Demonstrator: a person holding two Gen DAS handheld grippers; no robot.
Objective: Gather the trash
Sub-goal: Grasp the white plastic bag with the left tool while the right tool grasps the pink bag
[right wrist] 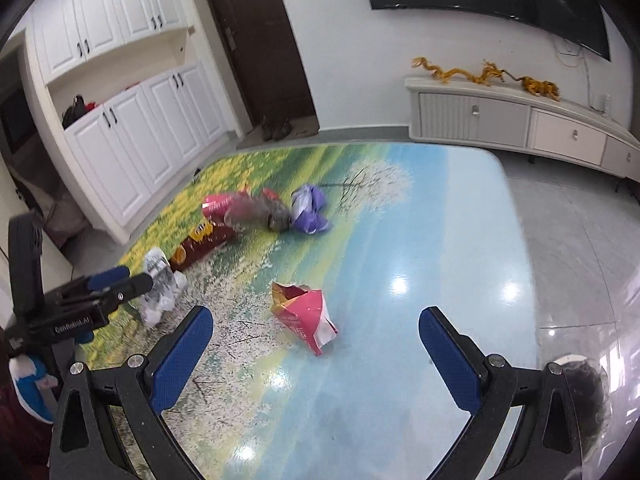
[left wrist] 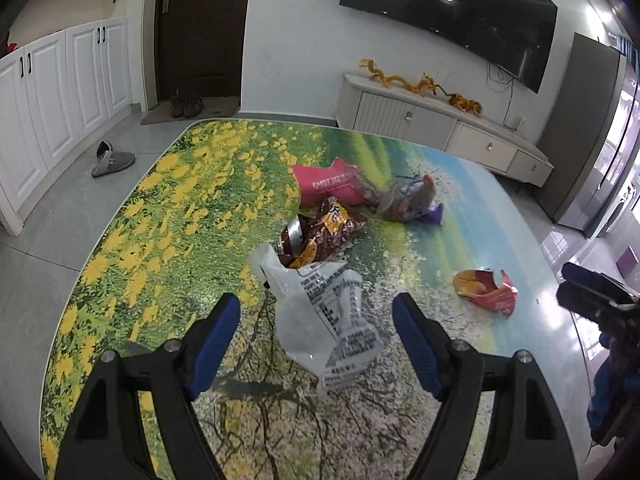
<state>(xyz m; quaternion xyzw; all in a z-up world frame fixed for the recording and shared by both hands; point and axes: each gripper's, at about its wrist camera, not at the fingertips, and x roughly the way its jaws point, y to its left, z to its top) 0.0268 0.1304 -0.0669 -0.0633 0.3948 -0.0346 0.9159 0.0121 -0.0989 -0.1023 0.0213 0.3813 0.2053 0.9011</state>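
Trash lies on a table with a landscape print [left wrist: 168, 208]. A clear printed plastic wrapper [left wrist: 328, 316] lies between the open fingers of my left gripper [left wrist: 316, 308]. Beyond it are a brown snack bag [left wrist: 320, 232], a pink bag [left wrist: 328, 184], a clear crumpled bag [left wrist: 404, 200] and a purple wrapper [left wrist: 434, 213]. A red and orange torn bag [right wrist: 304, 312] lies ahead of my right gripper [right wrist: 314, 320], which is open and empty. The left gripper also shows in the right wrist view [right wrist: 120, 278], by the clear wrapper [right wrist: 160, 284].
White cabinets [left wrist: 60, 92] line the left wall, with a dark door [left wrist: 200, 28] beyond. A low TV cabinet [left wrist: 440, 128] with yellow ornaments stands under a wall TV [left wrist: 452, 12]. Grey slippers [left wrist: 112, 159] lie on the floor. The table's right edge [right wrist: 516, 240] drops to grey floor.
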